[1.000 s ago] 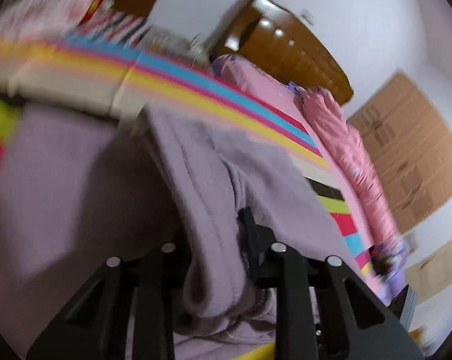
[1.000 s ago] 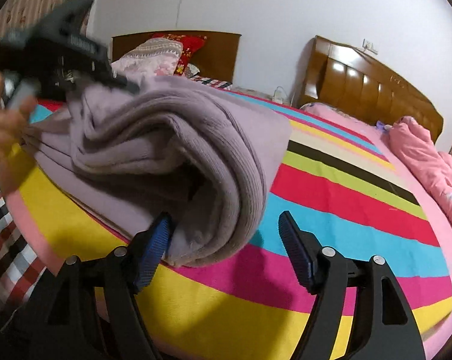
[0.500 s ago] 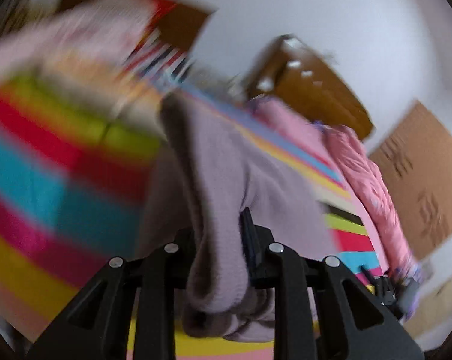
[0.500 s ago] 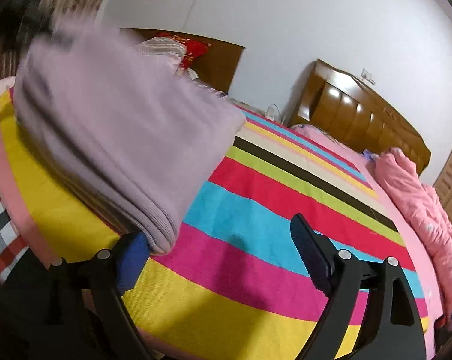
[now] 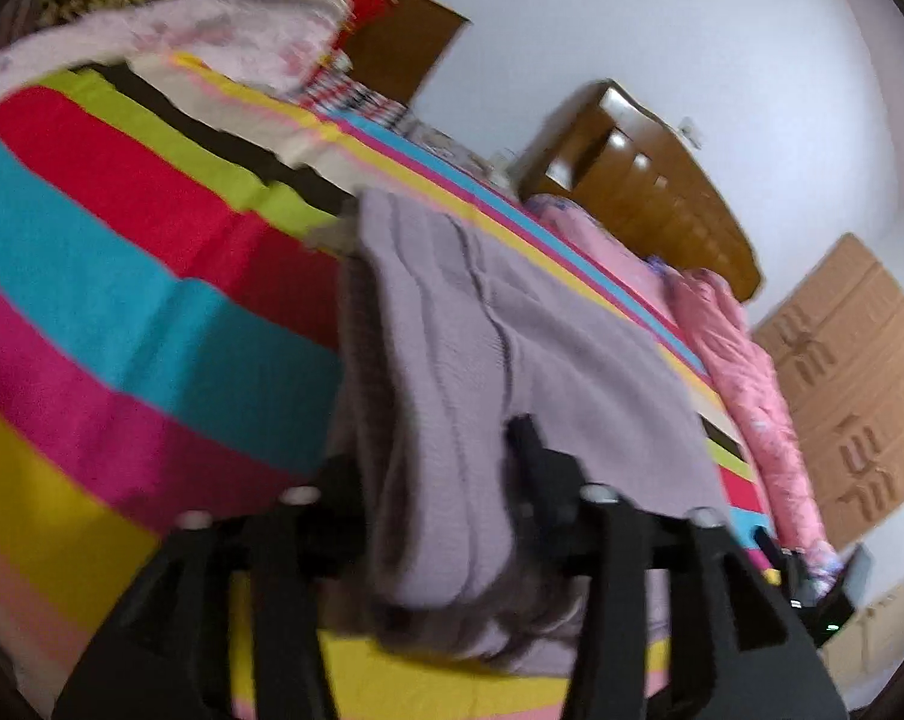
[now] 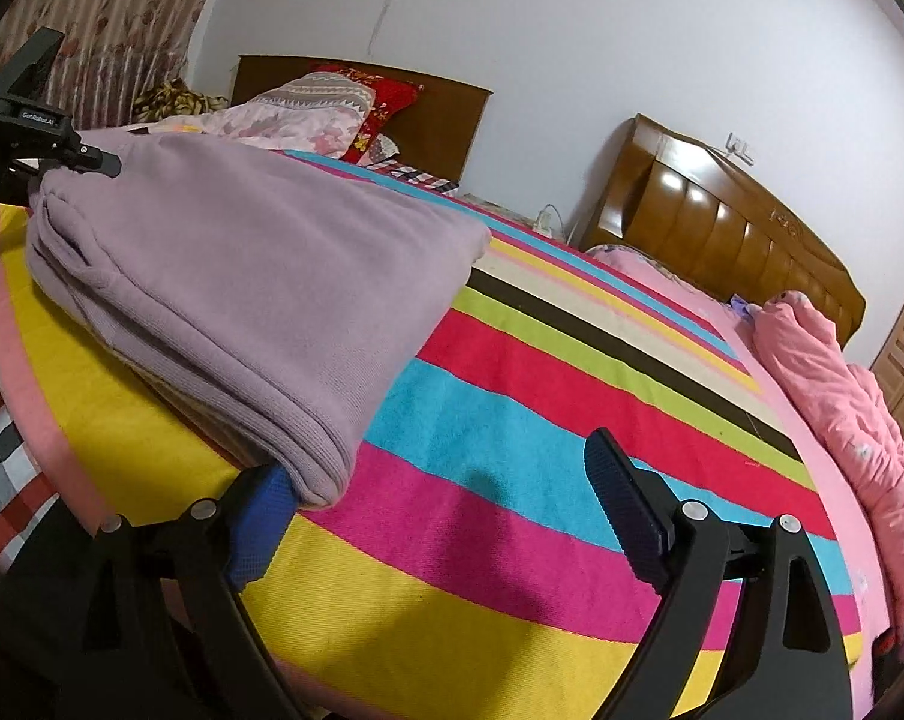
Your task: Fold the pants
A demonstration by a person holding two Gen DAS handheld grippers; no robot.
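Observation:
The lilac knit pants [image 6: 242,294] lie folded in a thick stack on the striped bedspread [image 6: 541,420]. My left gripper [image 5: 434,462] is shut on the stack's near edge, with the pants [image 5: 511,348] stretching away between its fingers. It also shows in the right wrist view [image 6: 74,159] at the stack's far left corner. My right gripper [image 6: 446,492] is open and empty; its left finger [image 6: 260,510] sits just under the stack's near corner, its right finger [image 6: 625,504] over bare bedspread.
A pink quilt [image 6: 847,396] lies along the bed's right side. Wooden headboards [image 6: 721,216] stand against the white wall. Pillows and a floral blanket [image 6: 308,114] are piled at the far end. A checked sheet [image 6: 2,456] hangs at the left edge.
The raised pants have been laid down flat into a folded stack. My right gripper has let go and drawn back to the right. My left gripper stays shut on the fabric.

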